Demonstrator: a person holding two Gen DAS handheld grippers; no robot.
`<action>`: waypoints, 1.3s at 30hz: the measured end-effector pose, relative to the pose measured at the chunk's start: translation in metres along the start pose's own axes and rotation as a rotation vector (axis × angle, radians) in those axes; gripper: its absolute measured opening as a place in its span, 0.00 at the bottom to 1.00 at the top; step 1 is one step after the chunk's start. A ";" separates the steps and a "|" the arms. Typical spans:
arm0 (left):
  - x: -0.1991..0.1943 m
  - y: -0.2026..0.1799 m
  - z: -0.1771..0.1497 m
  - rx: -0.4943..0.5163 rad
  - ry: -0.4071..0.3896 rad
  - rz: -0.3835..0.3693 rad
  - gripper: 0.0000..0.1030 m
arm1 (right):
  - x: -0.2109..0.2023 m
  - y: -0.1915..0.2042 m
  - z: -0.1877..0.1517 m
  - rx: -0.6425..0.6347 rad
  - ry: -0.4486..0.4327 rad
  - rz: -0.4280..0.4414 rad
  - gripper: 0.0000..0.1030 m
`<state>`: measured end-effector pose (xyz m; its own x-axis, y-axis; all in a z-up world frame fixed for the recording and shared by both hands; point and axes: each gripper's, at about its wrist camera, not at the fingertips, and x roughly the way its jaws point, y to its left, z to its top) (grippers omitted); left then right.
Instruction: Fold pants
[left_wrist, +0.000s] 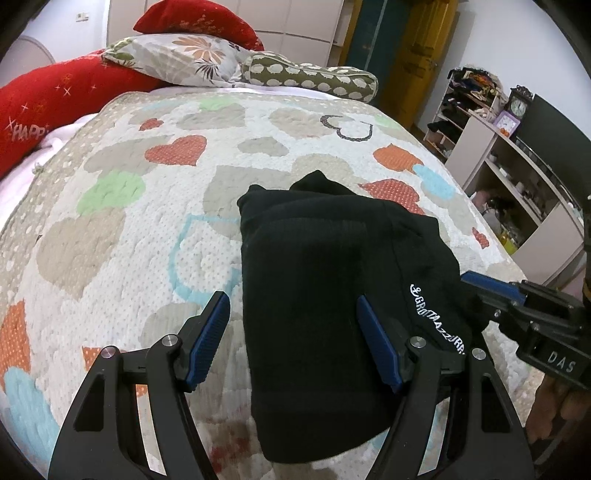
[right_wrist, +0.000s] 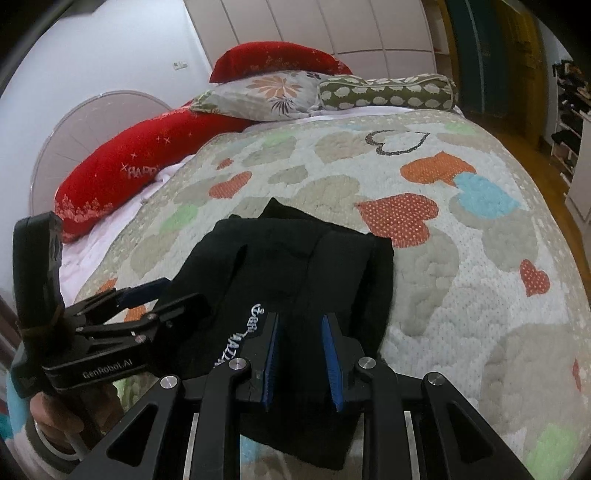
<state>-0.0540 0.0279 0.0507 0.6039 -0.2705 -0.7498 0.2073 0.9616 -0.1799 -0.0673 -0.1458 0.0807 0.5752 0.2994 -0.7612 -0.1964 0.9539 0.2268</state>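
Observation:
The black pants (left_wrist: 317, 280) lie folded into a compact bundle on the heart-patterned quilt (left_wrist: 147, 206), with white lettering near the right edge. My left gripper (left_wrist: 291, 314) is open, its jaws wide apart over the bundle's near left part. My right gripper (left_wrist: 469, 280) reaches in from the right at the bundle's edge. In the right wrist view the pants (right_wrist: 295, 266) sit under my right gripper (right_wrist: 301, 325), whose blue pads stand a moderate gap apart with black cloth between them. The left gripper (right_wrist: 147, 295) shows at the left, over the bundle's left edge.
Red pillows (left_wrist: 55, 103), a floral pillow (left_wrist: 177, 55) and a green bolster (left_wrist: 314, 74) lie at the bed's head. Shelves with a clock (left_wrist: 517, 107) and a dark screen stand to the right. Wardrobes line the far wall.

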 end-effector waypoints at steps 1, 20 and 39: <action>-0.001 0.000 -0.001 -0.001 0.000 -0.001 0.70 | 0.000 0.000 -0.001 -0.003 0.000 -0.007 0.21; 0.000 0.002 -0.008 -0.030 0.015 -0.023 0.70 | 0.007 -0.003 -0.014 -0.006 0.023 -0.055 0.23; -0.003 0.043 0.009 -0.164 0.066 -0.191 0.70 | 0.009 -0.048 -0.006 0.224 -0.009 0.158 0.60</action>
<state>-0.0401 0.0699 0.0507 0.5127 -0.4497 -0.7314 0.1818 0.8894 -0.4194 -0.0574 -0.1895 0.0598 0.5587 0.4445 -0.7002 -0.1044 0.8752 0.4723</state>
